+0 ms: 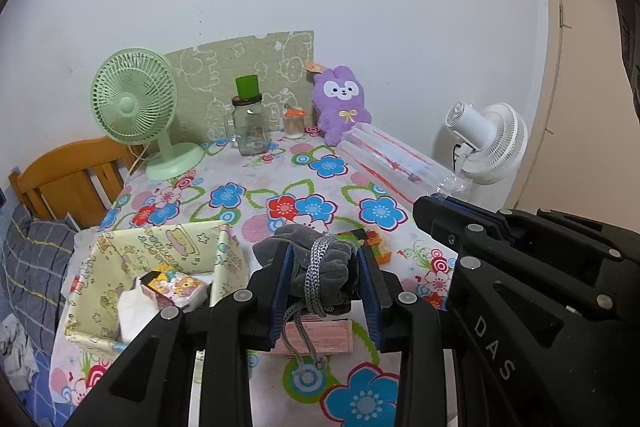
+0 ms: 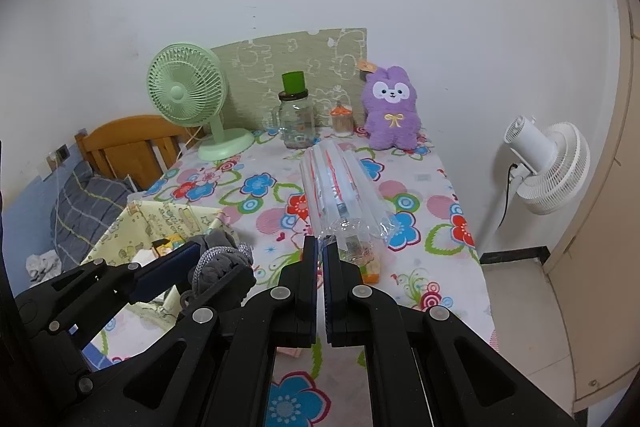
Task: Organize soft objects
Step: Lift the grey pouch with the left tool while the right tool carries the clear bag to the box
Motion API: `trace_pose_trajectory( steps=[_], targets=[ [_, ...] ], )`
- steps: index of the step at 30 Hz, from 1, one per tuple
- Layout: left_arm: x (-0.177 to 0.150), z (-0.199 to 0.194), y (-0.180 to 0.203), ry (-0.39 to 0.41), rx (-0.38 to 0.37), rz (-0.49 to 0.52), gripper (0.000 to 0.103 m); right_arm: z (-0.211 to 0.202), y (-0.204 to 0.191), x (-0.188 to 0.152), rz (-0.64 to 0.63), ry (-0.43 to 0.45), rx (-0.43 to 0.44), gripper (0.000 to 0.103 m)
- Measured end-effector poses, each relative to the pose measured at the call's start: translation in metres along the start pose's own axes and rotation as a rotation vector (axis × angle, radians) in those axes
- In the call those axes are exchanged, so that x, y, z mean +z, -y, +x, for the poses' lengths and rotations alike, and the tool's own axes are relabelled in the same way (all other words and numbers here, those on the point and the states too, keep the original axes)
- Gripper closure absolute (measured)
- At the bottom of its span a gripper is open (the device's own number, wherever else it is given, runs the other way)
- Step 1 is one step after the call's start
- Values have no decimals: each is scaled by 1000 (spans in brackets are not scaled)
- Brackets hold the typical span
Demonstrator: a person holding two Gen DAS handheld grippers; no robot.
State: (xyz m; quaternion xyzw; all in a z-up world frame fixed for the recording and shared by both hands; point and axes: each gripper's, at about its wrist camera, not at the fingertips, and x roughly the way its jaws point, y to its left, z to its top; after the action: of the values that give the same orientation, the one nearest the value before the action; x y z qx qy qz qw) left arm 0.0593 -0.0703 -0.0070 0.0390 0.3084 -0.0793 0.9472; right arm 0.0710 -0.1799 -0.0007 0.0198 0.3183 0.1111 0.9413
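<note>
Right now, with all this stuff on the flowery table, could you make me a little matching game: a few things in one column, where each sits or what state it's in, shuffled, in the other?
Things:
1. grey drawstring pouch
2. clear inflated air-cushion pack
3. purple plush bunny
4. green cup

Places or states:
A. on top of the glass jar
B. pinched between the left gripper's pads
C. against the back wall
D. held at one end by the right gripper

Pairs: 1-B, 2-D, 3-C, 4-A

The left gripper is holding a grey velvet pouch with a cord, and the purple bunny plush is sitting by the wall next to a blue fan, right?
Nearly. The round table fan is pale green, not blue, as the left wrist view shows. The left gripper does hold the grey velvet pouch, and the purple bunny plush sits by the wall.
</note>
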Motion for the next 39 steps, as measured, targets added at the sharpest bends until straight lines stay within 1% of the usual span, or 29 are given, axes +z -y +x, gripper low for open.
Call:
trace_pose_trajectory(
  steps=[9, 22, 32, 39],
  targets=[
    [-3, -12, -21, 20, 16, -7, 71, -3, -23, 2, -25, 8, 19, 98],
    [-4, -20, -61, 41, 58, -37, 71, 0, -65, 9, -72, 17, 76, 98],
    [-5, -19, -92, 48, 93, -48, 71, 9, -95, 15, -108, 15, 119, 98],
    [-9, -12, -112, 32, 117, -64, 71, 22, -115, 16, -137, -4, 145, 98]
  ],
)
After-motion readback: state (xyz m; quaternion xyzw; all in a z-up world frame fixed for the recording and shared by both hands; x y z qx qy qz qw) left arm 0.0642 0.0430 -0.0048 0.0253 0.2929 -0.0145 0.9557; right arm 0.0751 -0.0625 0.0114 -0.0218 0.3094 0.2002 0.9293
